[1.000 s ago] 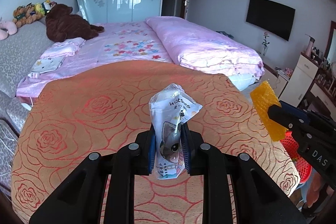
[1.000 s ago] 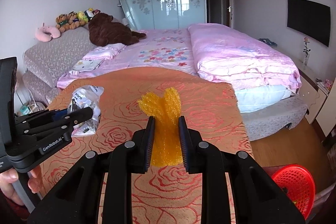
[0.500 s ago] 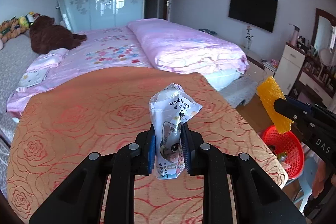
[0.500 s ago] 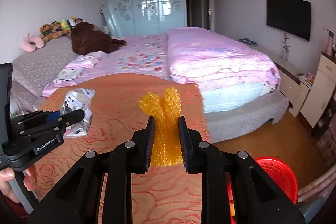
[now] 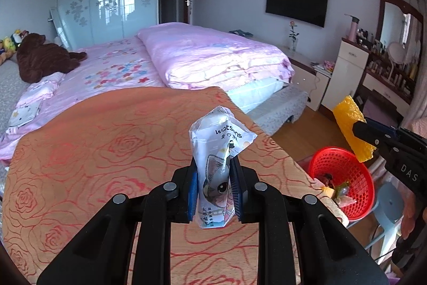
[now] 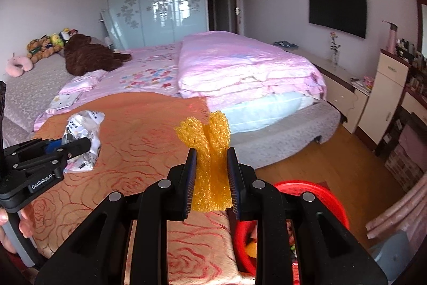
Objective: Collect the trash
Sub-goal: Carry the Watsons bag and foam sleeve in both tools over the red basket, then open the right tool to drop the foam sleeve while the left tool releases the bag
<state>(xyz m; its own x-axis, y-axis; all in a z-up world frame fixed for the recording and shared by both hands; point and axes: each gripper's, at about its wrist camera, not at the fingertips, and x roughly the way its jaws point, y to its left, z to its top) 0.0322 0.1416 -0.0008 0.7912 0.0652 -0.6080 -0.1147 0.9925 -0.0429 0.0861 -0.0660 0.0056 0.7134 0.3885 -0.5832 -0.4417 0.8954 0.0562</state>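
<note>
My left gripper [image 5: 213,172] is shut on a white plastic wrapper [image 5: 217,151] with a cartoon cat print, held upright above the orange rose-patterned cloth [image 5: 106,151]. My right gripper [image 6: 212,164] is shut on a crumpled yellow bubble-wrap piece [image 6: 209,151]. A red mesh basket [image 5: 343,178] with some trash inside stands off the cloth's right edge; in the right wrist view the red basket [image 6: 320,194] lies just below and right of the fingers. The left wrist view shows the right gripper [image 5: 365,135] with the yellow piece [image 5: 348,124] above the basket. At the left of the right wrist view is the left gripper [image 6: 76,146] with the wrapper [image 6: 85,124].
A bed with a pink quilt [image 5: 213,55] lies beyond the cloth. White cabinets [image 5: 344,71] and a dresser stand along the right wall, with wooden floor [image 6: 333,156] between them and the bed. A grey stool [image 5: 387,207] is beside the basket.
Both grippers have swung right across the cloth with their trash still held. The red basket has come well into both views and now lies close under the right gripper.
</note>
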